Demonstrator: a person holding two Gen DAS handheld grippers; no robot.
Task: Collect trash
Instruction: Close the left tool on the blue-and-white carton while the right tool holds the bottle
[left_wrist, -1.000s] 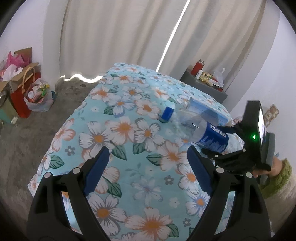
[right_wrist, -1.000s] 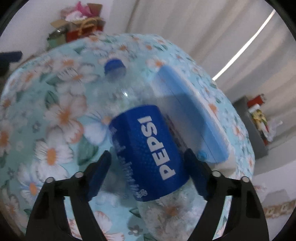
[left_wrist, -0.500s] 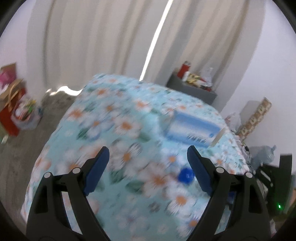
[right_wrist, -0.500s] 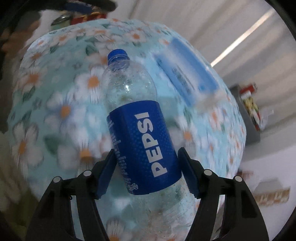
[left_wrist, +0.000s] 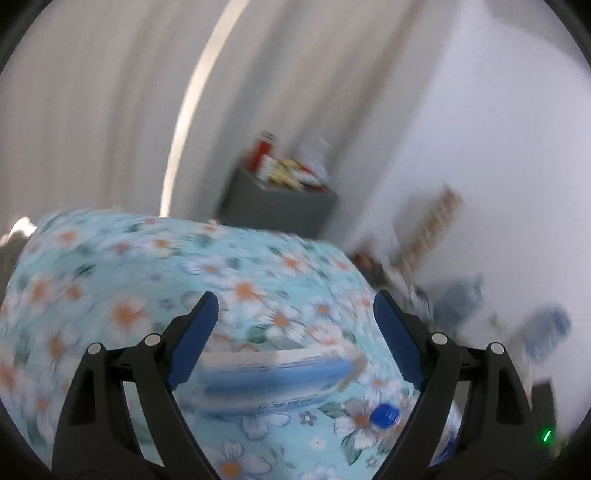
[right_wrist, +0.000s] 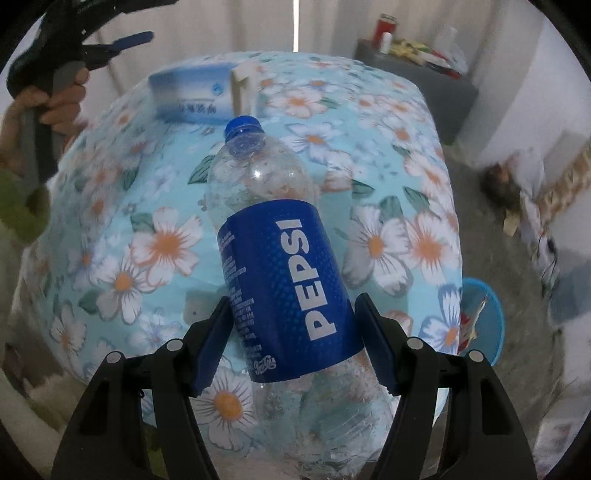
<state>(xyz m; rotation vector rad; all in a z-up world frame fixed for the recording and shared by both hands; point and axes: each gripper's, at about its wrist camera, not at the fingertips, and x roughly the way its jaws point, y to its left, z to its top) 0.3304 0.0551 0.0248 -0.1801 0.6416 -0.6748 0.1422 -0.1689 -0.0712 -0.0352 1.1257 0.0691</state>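
In the right wrist view, a hand (right_wrist: 55, 103) at the upper left grips the handle of the left tool (left_wrist: 291, 314), beside a green sleeve (right_wrist: 18, 206). That tool's two blue fingers (left_wrist: 195, 332) stand wide apart with nothing between them, above the flowered bed (left_wrist: 110, 302). Its own view is blurred.

A blue and white box (right_wrist: 192, 96) lies on the bed near its far edge, left of the middle, with a white flap standing up at its right end. Just in front of it is the blue cap of a clear plastic bottle (right_wrist: 280, 266). The bottle has a blue label and points cap-first toward the far edge, above the middle of the bed. The right tool (right_wrist: 295, 332) is clamped on the bottle, one pad on each side of the label's lower part.

Beyond the bed's far right corner stands a grey cabinet (right_wrist: 417, 74) with a red jar and packets on top. A blue tub (right_wrist: 484, 317) sits on the floor, just beside the bed's right edge.
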